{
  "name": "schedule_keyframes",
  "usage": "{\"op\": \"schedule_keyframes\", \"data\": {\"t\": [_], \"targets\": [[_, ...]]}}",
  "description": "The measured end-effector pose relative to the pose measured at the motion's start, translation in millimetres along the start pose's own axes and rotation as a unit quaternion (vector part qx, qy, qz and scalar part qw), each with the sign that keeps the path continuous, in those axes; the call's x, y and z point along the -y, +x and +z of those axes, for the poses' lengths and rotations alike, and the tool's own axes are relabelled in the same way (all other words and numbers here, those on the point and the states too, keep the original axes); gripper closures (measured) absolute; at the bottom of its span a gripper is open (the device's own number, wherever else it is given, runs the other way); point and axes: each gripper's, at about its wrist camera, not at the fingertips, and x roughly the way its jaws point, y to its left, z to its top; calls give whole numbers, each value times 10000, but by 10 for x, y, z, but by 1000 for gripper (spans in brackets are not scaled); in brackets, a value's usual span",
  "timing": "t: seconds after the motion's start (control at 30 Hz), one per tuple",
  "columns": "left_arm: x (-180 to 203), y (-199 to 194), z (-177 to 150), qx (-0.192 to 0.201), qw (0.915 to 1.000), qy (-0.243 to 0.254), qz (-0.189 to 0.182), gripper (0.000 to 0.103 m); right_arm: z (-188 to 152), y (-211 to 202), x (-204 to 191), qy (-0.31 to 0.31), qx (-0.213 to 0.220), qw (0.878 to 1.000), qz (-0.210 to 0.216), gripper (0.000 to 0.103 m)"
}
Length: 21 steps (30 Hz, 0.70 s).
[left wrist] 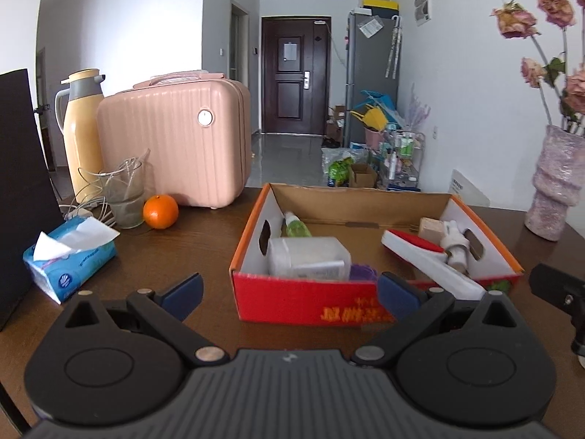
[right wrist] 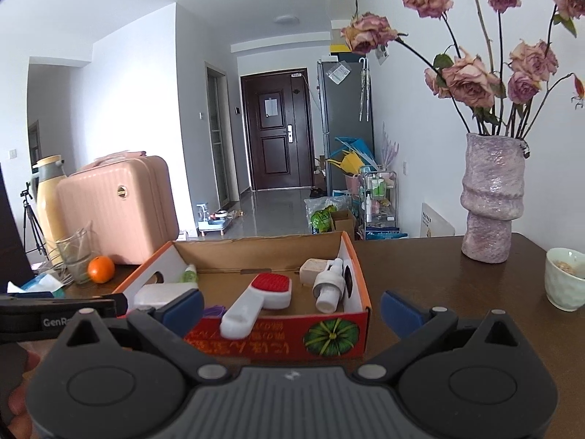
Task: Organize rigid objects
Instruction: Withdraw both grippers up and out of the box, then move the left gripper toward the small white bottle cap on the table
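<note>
A red and orange cardboard box [left wrist: 307, 303] [right wrist: 281, 344] stands on the brown table. In it lie a clear plastic container [left wrist: 307, 258] [right wrist: 153, 294], a green bottle [left wrist: 296, 226] [right wrist: 190, 274], a white brush with a red pad [left wrist: 420, 256] [right wrist: 263, 296], a white spray bottle [left wrist: 455, 248] [right wrist: 329, 285], a beige block [left wrist: 431, 228] [right wrist: 310, 269] and a purple item [left wrist: 362, 272]. My left gripper [left wrist: 290, 292] is open and empty in front of the box. My right gripper [right wrist: 292, 309] is open and empty, just before the box's near wall.
On the left stand a pink case [left wrist: 175, 142] [right wrist: 117, 205], a yellow thermos [left wrist: 82, 128], a glass with cables [left wrist: 126, 194], an orange [left wrist: 160, 211] [right wrist: 101, 269] and a tissue pack [left wrist: 69, 256]. On the right stand a flower vase [right wrist: 490, 197] [left wrist: 555, 183] and a cup [right wrist: 565, 278].
</note>
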Motion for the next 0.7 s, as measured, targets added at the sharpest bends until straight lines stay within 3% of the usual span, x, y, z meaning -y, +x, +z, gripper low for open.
{"op": "schedule_keyframes", "data": {"t": [0.3,0.7], "targets": [[-104,-525,-214,165,9998,85,-69,0,-220,-473,-98,-118,-1,9999,75,0],[-241,-945,-500,153,9998,133,39,0,-557,-916,-170,-236,-152,9996,73,0]]}}
